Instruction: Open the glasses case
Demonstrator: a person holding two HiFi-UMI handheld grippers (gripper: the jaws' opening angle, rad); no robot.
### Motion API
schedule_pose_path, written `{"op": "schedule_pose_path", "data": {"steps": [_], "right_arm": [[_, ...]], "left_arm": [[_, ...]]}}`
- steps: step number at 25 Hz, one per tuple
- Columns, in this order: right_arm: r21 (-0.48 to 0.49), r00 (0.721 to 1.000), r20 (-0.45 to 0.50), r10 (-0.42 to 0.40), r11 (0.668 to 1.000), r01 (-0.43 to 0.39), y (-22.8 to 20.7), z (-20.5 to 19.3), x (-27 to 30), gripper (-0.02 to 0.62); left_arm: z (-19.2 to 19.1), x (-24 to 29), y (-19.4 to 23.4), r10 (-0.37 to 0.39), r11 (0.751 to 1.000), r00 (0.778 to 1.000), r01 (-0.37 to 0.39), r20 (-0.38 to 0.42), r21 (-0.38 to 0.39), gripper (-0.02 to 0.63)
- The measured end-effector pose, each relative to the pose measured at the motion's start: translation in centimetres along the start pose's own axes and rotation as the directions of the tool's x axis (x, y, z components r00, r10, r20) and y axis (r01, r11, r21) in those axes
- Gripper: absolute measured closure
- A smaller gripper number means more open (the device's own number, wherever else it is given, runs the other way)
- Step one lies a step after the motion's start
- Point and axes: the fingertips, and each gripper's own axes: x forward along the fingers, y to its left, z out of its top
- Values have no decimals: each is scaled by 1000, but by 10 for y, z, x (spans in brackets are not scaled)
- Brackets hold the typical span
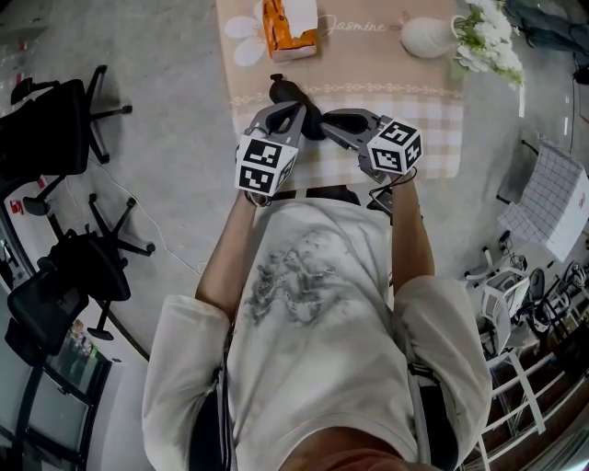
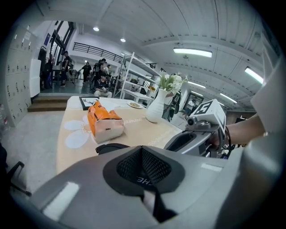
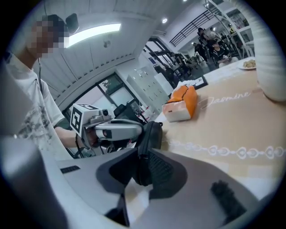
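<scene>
We saw a black glasses case point(image 1: 281, 90) standing on edge over the table's point(image 1: 414, 101) near edge, its long axis slanting away and leftward. The grippers hid most of it. The right gripper point(image 1: 333, 121) was half open and clamped across the case. The left gripper point(image 1: 296, 112) had its jaws together, with the tips at the case's far end.

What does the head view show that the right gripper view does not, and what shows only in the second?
Only the head view shows the black office chairs on the floor and the white flowers in the vase. Only the right gripper view shows that the glasses case stands on edge between the right gripper's jaws, and it also shows the people far in the background and a small plate. Both show the glasses case, the left gripper beside it, the orange tissue box, the white vase and the beige tablecloth.
</scene>
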Motion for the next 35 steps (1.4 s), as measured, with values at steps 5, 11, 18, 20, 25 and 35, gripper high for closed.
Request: {"op": "schedule_pose_path", "data": {"steps": [5, 11, 18, 20, 25, 35], "right_arm": [[-2, 1000, 28, 3, 1000, -3, 7, 2, -4, 554], [-4, 1000, 25, 2, 1000, -2, 11, 1, -4, 577], [-11, 1000, 18, -4, 1000, 4, 21, 0, 2, 580], [-12, 1000, 17, -1, 1000, 1, 25, 0, 5, 580], [-17, 1000, 12, 1, 1000, -1, 35, 2, 18, 580], [26, 997, 64, 34, 999, -36, 52, 15, 39, 580]], "left_arm": [[-1, -4, 0, 4, 1000, 1000, -4, 1, -4, 597], [-3, -5, 1, 10, 1000, 1000, -10, 1, -3, 597], [-8, -12, 3, 20, 1000, 1000, -20, 14, -9, 597], [-8, -16, 4, 21, 1000, 999, -21, 25, -14, 597], [-10, -34, 6, 45, 999, 997, -44, 57, -8, 586], [-44, -74, 14, 90, 995, 995, -89, 37, -45, 519]]}}
